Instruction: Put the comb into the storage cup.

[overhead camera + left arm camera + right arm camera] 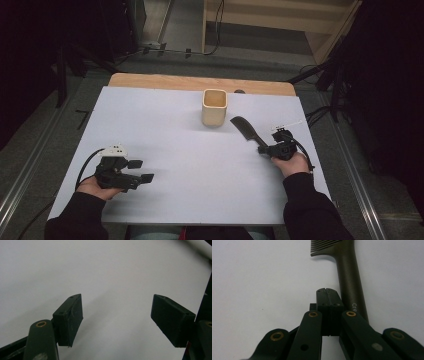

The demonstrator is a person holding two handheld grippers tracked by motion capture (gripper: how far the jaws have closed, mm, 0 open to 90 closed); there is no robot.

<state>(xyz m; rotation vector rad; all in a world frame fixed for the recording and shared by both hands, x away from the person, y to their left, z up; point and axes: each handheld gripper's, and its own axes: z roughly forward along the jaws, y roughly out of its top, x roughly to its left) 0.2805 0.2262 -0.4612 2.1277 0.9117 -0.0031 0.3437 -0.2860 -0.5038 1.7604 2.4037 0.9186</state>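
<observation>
The right gripper (pixel 328 293) is seen with its jaws pressed together on nothing, just beside the handle of the dark comb (pixel 348 277) lying flat on the white table (pixel 165 130) near the beige cup (pixel 214 107), while the left gripper (pixel 117 315) is held wide apart over bare table.

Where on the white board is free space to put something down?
The widest bare patch of the white board lies between the open left tongs and the square beige cup. The right side is crowded: the dark long-handled comb lies beside the shut right tongs.
</observation>
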